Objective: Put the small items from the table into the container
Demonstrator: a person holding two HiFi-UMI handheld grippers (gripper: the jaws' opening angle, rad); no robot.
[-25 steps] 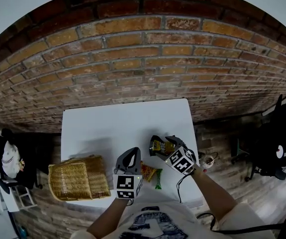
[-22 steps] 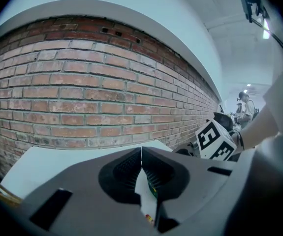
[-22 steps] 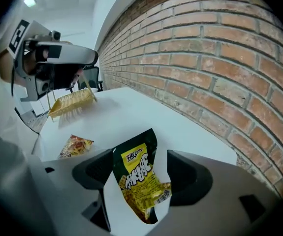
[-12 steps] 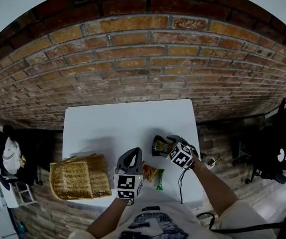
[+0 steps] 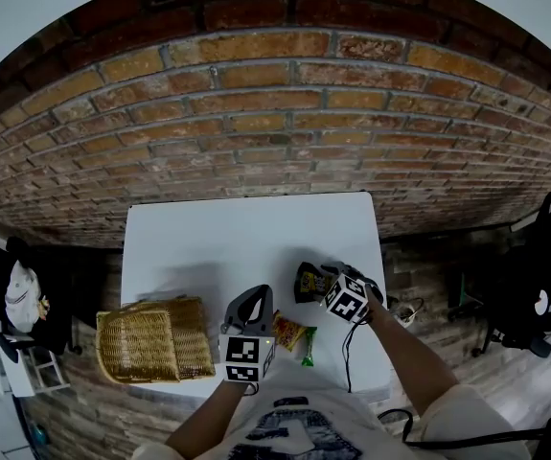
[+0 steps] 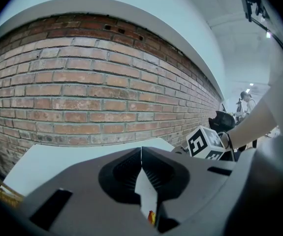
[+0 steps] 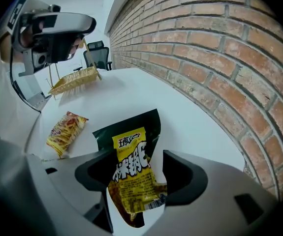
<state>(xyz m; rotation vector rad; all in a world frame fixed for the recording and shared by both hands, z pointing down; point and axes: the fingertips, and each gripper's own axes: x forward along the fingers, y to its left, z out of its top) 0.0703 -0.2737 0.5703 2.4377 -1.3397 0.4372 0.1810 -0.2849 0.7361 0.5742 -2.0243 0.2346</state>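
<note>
**Right fingers closing round a snack packet**

A woven wicker basket sits on the white bench, well to the left of the left gripper and apart from it. That gripper's fingers are clenched together with nothing between them, their tips meeting over bare bench top and pointing toward the brick wall. Just right of those fingers, an orange snack packet lies flat on the bench, with a small green wrapper beside it. Further right, the right gripper tilts steeply down. Its fingers are closing, and a black-and-yellow snack packet stands between them, resting on the bench. The left finger is against the packet's edge; a sliver of bench still shows between the packet and the right finger, so it is not yet clamped.
</note>
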